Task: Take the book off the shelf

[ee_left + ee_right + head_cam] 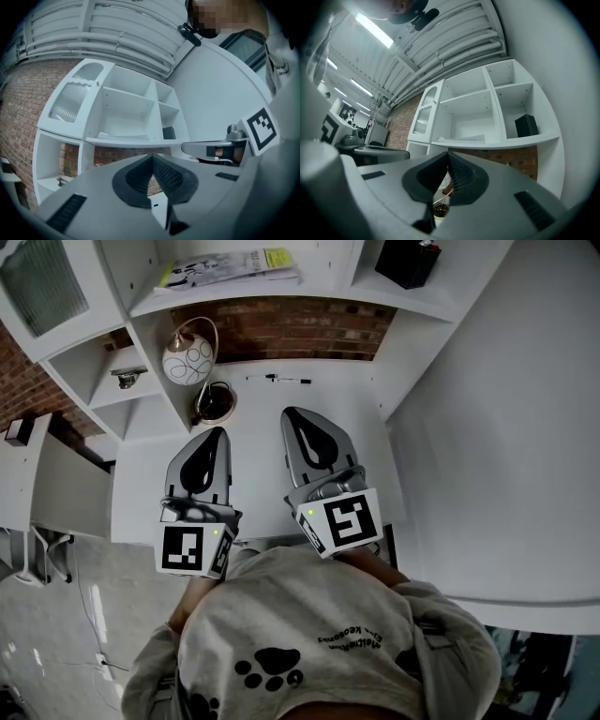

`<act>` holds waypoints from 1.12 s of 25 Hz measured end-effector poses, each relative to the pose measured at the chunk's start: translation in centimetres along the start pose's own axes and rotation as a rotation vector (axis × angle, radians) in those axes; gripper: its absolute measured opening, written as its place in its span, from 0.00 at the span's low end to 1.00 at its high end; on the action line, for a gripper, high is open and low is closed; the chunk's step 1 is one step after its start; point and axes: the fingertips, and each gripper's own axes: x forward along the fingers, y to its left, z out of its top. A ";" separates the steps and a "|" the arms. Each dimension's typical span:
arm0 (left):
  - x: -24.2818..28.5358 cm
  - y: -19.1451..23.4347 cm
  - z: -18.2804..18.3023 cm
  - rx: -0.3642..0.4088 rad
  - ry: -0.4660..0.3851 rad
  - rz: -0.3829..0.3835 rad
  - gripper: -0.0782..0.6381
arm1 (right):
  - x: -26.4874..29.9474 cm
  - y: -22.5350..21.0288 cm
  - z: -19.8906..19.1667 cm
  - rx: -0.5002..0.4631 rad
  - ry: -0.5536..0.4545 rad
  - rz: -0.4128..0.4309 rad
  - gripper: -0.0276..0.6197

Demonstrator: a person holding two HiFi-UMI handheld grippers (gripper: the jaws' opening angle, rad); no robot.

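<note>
Head view: white shelf unit (262, 292) stands over the tabletop (328, 399). Left gripper (217, 434) and right gripper (292, 414) hover above the tabletop, fingers clenched, nothing between them. The book (230, 266) lies flat on the middle shelf board, well apart from both. It looks thin and soft-covered, so probably light, floppy, maybe slick. Best bet is to pinch the front edge and slide it out flat. Can't tell which side the spine is on.

Left gripper (208, 442) and right gripper (302, 423) side by side, near each other, both pointing to 12 o'clock. Jaws of each closed together, nothing between them. Right gripper reaches slightly further forward.
</note>
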 end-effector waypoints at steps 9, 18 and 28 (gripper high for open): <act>2.4 1.3 0.1 0.052 0.011 -0.018 0.12 | 2.6 -1.2 -0.1 -0.022 -0.005 0.010 0.07; 5.0 3.3 1.7 0.088 0.001 -0.037 0.12 | 5.8 -1.4 0.5 -0.066 0.003 0.012 0.07; 6.7 6.4 2.5 0.190 0.009 -0.041 0.12 | 8.2 -1.4 1.0 -0.119 0.023 0.011 0.07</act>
